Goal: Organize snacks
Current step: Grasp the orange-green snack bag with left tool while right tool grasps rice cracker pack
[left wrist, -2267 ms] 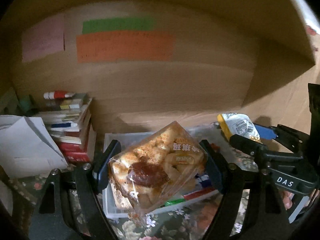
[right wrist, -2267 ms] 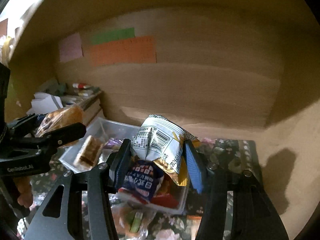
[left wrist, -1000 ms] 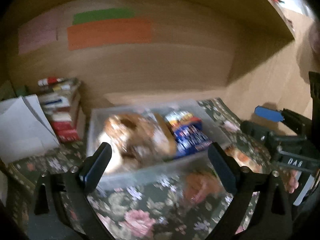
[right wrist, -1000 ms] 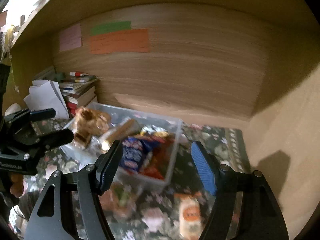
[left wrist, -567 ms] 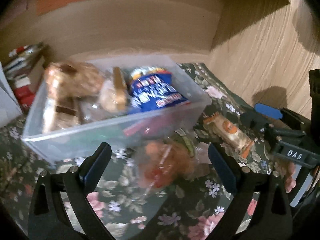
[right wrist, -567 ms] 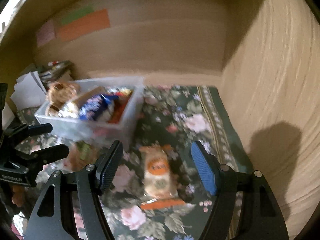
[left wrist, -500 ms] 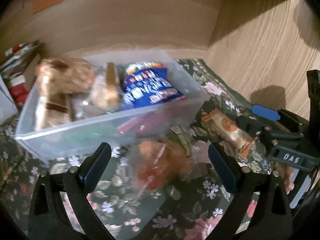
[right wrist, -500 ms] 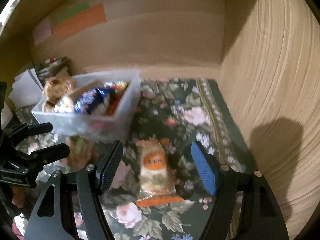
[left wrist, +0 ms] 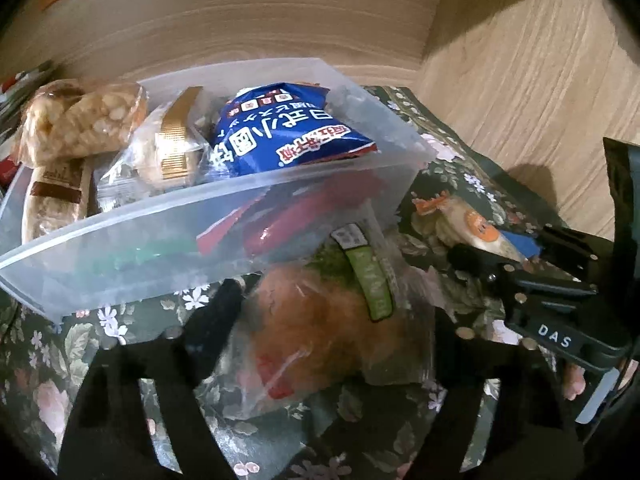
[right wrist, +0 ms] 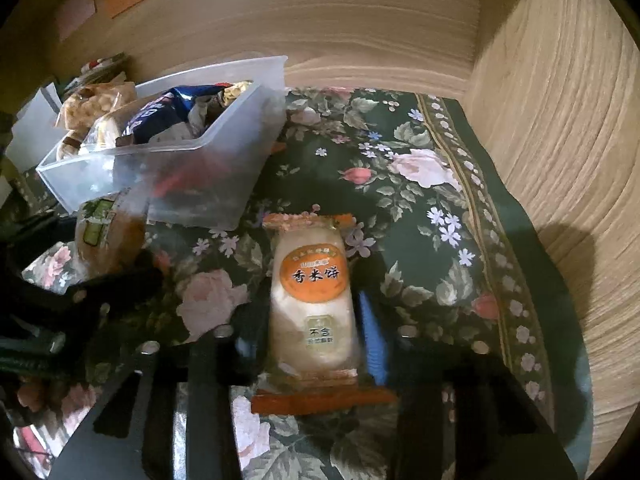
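A clear plastic bin (left wrist: 248,184) (right wrist: 224,128) holds a blue snack bag (left wrist: 280,132), a peanut bar (left wrist: 80,124) and other packets. My left gripper (left wrist: 332,320) straddles a clear bag with an orange bun and green label (left wrist: 340,320) on the cloth in front of the bin; the fingers lie close along its sides. My right gripper (right wrist: 312,316) straddles a rice cracker packet with an orange label (right wrist: 312,288) on the cloth, fingers close to both its sides. The right gripper also shows in the left wrist view (left wrist: 520,260).
A dark floral cloth (right wrist: 420,184) covers the desk. Wooden walls (right wrist: 560,120) close off the back and right. Books and papers (right wrist: 36,120) lie left of the bin.
Both grippers released their earlier snacks into the bin, swung down and right, and now have narrowed around the bun bag and the rice cracker packet.
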Demonstrator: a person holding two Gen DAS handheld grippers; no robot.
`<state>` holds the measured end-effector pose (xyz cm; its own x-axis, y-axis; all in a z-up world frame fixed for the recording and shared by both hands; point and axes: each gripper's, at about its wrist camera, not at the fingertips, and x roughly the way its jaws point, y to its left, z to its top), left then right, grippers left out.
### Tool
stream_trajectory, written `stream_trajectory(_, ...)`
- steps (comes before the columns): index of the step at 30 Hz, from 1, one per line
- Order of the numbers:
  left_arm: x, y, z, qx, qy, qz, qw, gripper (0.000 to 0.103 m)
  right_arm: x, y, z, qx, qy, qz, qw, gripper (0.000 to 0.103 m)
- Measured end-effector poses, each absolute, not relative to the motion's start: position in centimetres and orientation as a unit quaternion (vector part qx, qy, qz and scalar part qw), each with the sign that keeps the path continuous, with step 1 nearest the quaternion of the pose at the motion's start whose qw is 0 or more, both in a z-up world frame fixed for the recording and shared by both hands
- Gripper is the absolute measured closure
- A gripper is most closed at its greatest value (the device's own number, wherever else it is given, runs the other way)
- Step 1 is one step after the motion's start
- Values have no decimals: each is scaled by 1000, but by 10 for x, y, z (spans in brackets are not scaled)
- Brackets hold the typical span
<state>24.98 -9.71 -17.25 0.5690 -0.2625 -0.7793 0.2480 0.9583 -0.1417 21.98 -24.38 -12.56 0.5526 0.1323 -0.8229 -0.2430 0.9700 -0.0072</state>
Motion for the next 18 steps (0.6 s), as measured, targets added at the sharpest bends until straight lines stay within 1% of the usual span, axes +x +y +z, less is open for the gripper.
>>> stream_trajectory(1,248,-96,-171,-7,437,-144,888,29,219,-245,-125,-58,458,103,881,69)
stream_trajectory(6,234,-94,-159,6,412,-153,898,48,210,-247,-112,-54,438,91,892,71)
stream_trajectory(10,222,-88,-147,2,400,-163,902,51,206,-242,-104,-57,426,92,898,71)
stream_trajectory(11,219,-85,-143,0,398,-164,903,54,204,-240,-99,-56,421,94,901,71)
stream_trajectory(18,200,-62,-110,-16,365,-164,916,55,198,-230,-63,-48,381,105,917,71)
